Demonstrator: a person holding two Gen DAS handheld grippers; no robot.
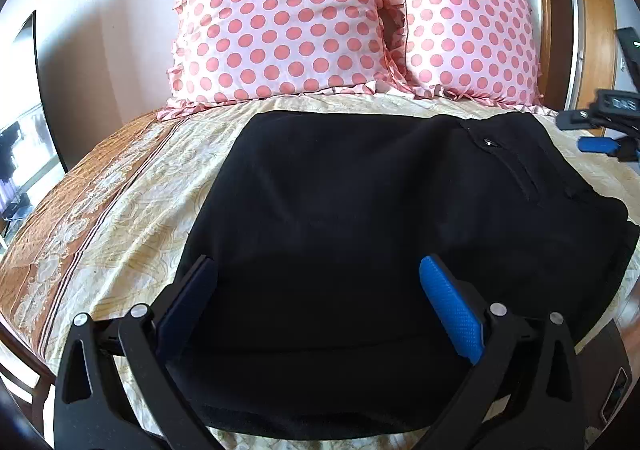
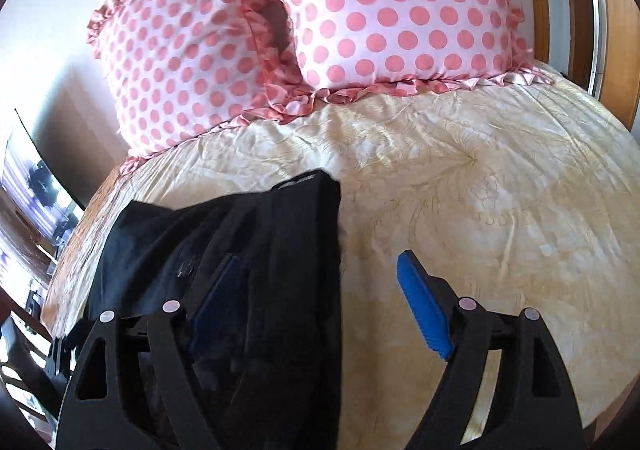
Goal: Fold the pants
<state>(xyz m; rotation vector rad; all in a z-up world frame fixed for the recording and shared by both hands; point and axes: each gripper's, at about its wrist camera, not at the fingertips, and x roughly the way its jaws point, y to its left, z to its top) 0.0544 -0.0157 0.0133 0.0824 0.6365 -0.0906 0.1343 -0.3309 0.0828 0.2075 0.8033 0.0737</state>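
From the left wrist, the black pants (image 1: pixel 384 250) lie as a compact folded block on the cream bedspread (image 1: pixel 152 218), across the middle of the bed toward its near edge, well short of the two polka-dot pillows (image 1: pixel 280 22) at the head. The left gripper (image 1: pixel 320 290) hangs over the near part of the block with its jaws spread as wide as they go and nothing clamped. The risk here is a low finger brushing the top layer and dragging it off square. At the right edge of this view the right gripper (image 1: pixel 600 142) shows, off beyond the pocket corner. From the right wrist, that gripper (image 2: pixel 320 286) stands wide apart and empty, straddling the right-hand edge of the pants (image 2: pixel 224 250), one finger over cloth, the other over bare bedspread (image 2: pixel 480 190). The picture is blurred, so contact cannot be told. I judge a snagged finger here could peel the loose edge open and undo the fold.
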